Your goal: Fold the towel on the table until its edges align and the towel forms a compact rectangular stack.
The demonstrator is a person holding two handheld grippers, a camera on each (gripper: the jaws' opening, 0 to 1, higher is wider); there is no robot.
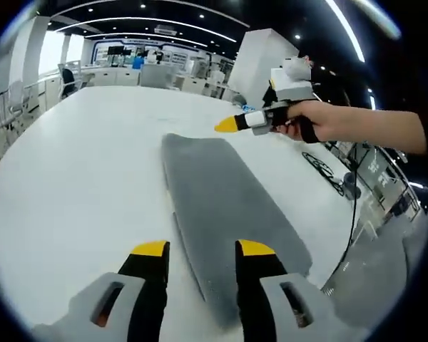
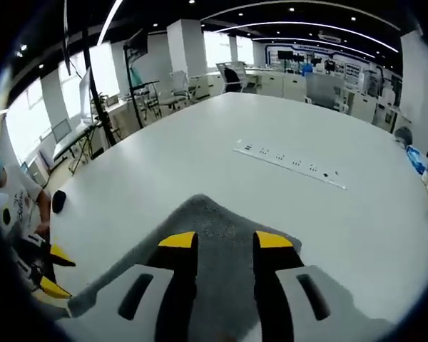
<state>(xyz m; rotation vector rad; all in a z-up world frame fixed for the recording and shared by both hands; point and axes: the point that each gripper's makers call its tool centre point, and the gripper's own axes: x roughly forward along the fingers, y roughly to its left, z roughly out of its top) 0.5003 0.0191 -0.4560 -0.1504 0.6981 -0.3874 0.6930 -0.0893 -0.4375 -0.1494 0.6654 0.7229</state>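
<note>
The towel [image 1: 225, 214] lies on the white bench [image 1: 78, 185] as a long narrow grey strip, so I judge at least one lengthwise fold is done and the crosswise folds remain. My left tongs [image 1: 196, 249] hover spread over its near end; my right tongs [image 2: 225, 241] are spread above the far end, both empty.

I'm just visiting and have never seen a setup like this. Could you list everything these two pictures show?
towel: one, grey, lying as a long strip on the table.
table: one, white, large.
power strip: one, white, set in the tabletop beyond the towel.
office desks and chairs: several, pale, in the background.
left tool: one, black and grey with yellow tips, open over the towel's near end.
right tool: one, same colours, open over the towel's other end.
hand: one, gripping the right tool.
</note>
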